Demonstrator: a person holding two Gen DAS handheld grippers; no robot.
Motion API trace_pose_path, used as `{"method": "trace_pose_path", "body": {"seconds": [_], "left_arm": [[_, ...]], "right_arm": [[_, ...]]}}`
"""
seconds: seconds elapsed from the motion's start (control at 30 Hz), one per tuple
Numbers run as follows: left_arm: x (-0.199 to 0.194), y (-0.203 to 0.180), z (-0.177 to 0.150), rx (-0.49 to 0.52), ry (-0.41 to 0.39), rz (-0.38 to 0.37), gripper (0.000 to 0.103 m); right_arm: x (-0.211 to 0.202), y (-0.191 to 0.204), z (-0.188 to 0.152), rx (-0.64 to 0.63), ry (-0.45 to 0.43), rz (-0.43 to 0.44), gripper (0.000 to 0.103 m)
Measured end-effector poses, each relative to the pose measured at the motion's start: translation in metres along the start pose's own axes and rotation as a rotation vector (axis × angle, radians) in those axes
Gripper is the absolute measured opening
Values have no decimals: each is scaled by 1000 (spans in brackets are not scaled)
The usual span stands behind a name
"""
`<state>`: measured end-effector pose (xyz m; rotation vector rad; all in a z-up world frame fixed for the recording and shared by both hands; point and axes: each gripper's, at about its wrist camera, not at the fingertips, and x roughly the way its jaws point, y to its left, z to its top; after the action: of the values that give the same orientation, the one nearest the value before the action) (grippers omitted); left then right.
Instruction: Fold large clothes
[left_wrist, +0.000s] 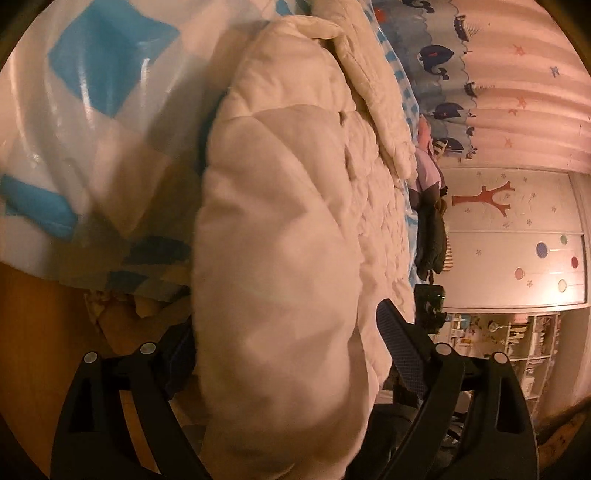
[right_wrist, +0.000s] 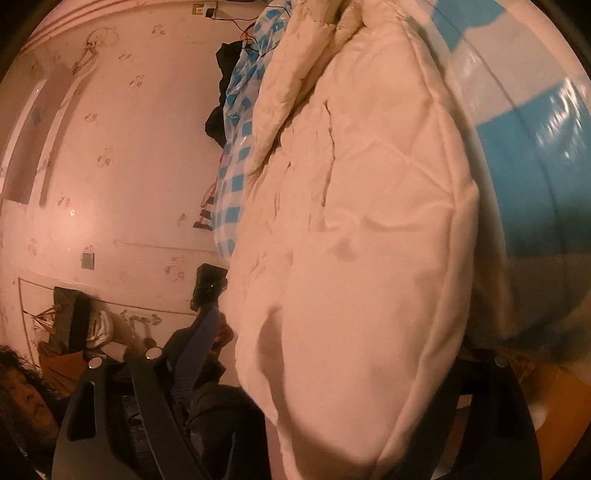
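Cream quilted puffy coat (left_wrist: 280, 236), soft bulging folds pinched in both left tool (left_wrist: 291, 354) and right tool (right_wrist: 332, 369).

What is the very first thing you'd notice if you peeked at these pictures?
The big puffy cream quilted coat fills the middle of both views, bulging between each gripper's black fingers. Behind it lies a shiny blue-and-white checked sheet, at the left in the left wrist view and at the right in the right wrist view. At the right of the left wrist view are a whale-print curtain and a wall with a red tree sticker.
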<state>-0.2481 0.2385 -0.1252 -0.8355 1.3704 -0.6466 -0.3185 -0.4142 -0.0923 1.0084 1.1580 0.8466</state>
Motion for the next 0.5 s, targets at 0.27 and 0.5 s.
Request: {"method": "trace_pose_path", "body": {"seconds": [0.27,0.5], "left_arm": [[1,-27,-9,82,-28,111,20],[-35,-74,-36,242,-73,45,12]], "right_arm": [[-1,14,-6,-56,-61,-32,24],[-23,55,-24,-161,-96,38,20]]}}
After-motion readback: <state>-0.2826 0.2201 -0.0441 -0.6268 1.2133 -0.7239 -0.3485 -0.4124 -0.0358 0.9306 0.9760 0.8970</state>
